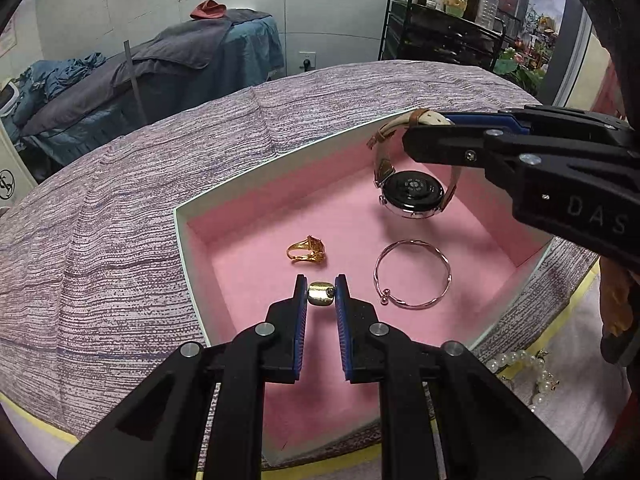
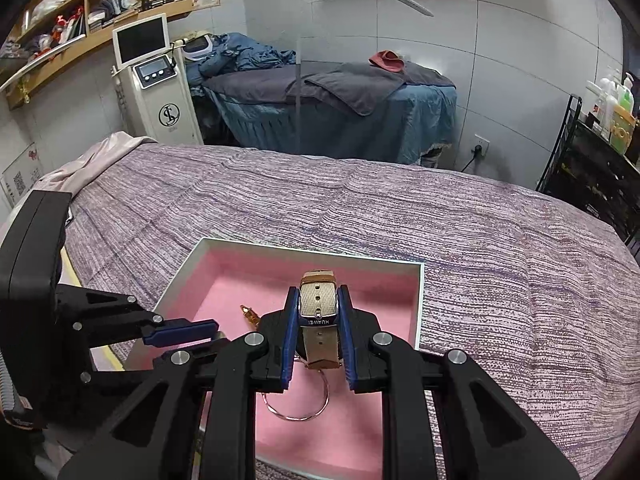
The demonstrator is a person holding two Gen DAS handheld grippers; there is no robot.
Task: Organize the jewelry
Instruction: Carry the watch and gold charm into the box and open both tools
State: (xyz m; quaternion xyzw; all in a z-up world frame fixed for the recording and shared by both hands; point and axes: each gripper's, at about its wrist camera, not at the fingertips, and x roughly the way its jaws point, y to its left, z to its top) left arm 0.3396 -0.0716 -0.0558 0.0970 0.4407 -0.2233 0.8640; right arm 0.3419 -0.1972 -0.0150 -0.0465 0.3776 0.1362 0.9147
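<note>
Left wrist: your left gripper (image 1: pixel 321 294) pinches a ring (image 1: pixel 320 293), right gripper (image 1: pixel 430 130) holds watch (image 1: pixel 412 194) over box (image 1: pixel 182 240); bangle (image 1: pixel 412 274), gold ring (image 1: pixel 307 251) already in, pearls (image 1: pixel 520 364) left outside.

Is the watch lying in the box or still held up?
Held up: the right tongs clamp the watch by its strap, dangling above the box.

- Light: even, moderately bright indoor, from overhead.
- Shadows: soft, short, under the bangle (image 1: pixel 412 274) and watch (image 1: pixel 414 194).
- Glare: faint sheen on watch back.
- Distortion: strong fisheye; dark vignetted corners.
- Focus: sharp centre, softer edges.
</note>
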